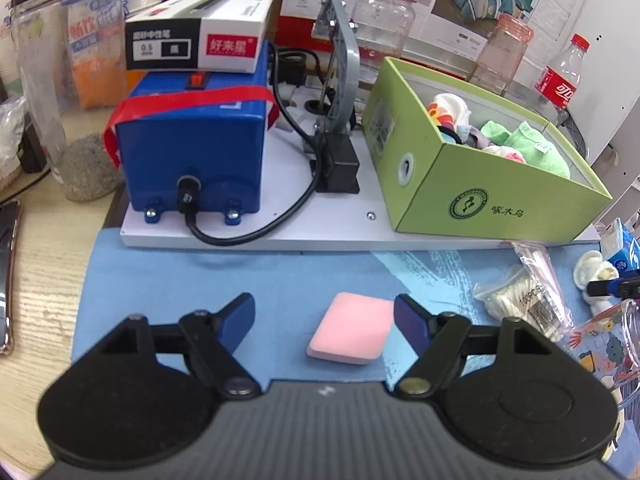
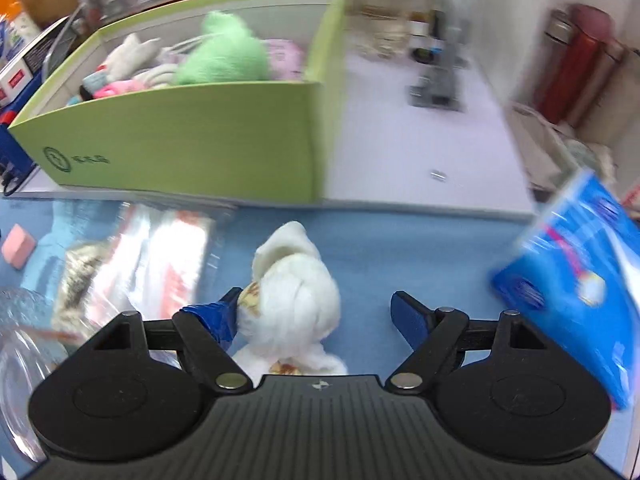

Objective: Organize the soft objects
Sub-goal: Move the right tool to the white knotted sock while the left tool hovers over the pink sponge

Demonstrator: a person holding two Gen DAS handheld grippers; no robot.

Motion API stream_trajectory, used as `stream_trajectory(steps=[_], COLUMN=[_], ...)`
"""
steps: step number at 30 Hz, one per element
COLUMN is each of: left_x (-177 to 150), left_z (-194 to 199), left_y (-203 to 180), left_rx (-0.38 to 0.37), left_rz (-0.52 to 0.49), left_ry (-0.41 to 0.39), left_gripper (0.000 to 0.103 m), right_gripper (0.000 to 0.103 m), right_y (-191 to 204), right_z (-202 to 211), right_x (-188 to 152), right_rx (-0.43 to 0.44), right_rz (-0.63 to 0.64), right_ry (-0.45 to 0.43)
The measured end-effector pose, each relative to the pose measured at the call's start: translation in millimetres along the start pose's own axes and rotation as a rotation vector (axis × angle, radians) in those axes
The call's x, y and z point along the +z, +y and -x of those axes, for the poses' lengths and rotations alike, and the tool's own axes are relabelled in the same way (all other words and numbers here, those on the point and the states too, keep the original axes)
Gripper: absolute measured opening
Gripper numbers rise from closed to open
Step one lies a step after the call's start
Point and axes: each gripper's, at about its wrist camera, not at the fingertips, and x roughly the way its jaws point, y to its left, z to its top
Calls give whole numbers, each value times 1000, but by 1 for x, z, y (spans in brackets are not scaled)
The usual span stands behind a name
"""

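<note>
A pink sponge [image 1: 351, 328] lies on the blue mat between the open jaws of my left gripper [image 1: 324, 312], nearer the right finger; it also shows in the right wrist view [image 2: 18, 246]. A green box [image 1: 472, 184] on the white board holds several soft items, among them a green cloth [image 1: 528, 144]; the box also shows in the right wrist view [image 2: 192, 140]. My right gripper [image 2: 316, 314] is open around a white plush toy [image 2: 296, 292] on the mat, whose left side touches the left finger. That plush shows at the right edge of the left wrist view [image 1: 592, 276].
A blue machine [image 1: 192, 144] with a pen box on top and a black cable stands on the white board [image 1: 280, 224]. A bag of cotton swabs [image 1: 524, 296] lies right of the sponge. A blue packet [image 2: 576, 292] is at the right. Jars and bottles stand behind.
</note>
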Motion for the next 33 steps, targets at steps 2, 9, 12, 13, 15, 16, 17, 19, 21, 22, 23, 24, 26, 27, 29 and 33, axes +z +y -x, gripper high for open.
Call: stream_trajectory(steps=[2,9,12,13,15,16,17,19,21,22,23,24,26,27,29,33], left_x=[1,-2,-4,-5,-3,-3,-2,-1,-2,-2,-2,-2,0,0,-1,-9], left_z=[-1,-1,-2,-4,-10,-13,-16,-23,-28,-32,-32,-34,-36,-36,-36,-35], left_y=[0,-8,-11,-11,-11,-12,-13,-16,-18,-18,-19,-20,-22,-23,-25,-30], left_rx=[-6,-13,-10,-8,-14,-21,-30,-40,-27,-21,-16,-10,-4,0,8,29], left_rz=[19,32,-6,-14,-13,-11,-10,-15,-23,-28,-38,-45,-56,-61,-83,-158], left_ry=[-8,1,10,18,38,50,62,79,88,92,80,79,78,77,74,53], left_gripper=[77,77,77,77,77,77,77,77,77,77,77,77,77,77,77,65], right_gripper=[66,66,68,69,69,70,70,71,73,74,75,76,77,78,78,78], right_y=[-9,6,1,-2,-3,-2,-2,-1,-3,-2,-4,-4,-3,-3,-1,-2], right_z=[15,-7,-16,-15,-14,-14,-14,-14,-14,-12,-15,-15,-17,-17,-17,-16], right_x=[-7,-16,-22,-24,-29,-32,-34,-37,-38,-40,-38,-38,-38,-40,-42,-48], right_rx=[-14,-29,-49,-48,-57,-59,-60,-61,-58,-56,-55,-56,-62,-65,-70,-63], right_rz=[-27,-34,-53,-65,-66,-59,-57,-54,-53,-52,-51,-52,-55,-56,-59,-52], right_ry=[-44,-85,-139,-158,-191,-207,-222,-243,-255,-259,-261,-263,-270,-276,-286,-308])
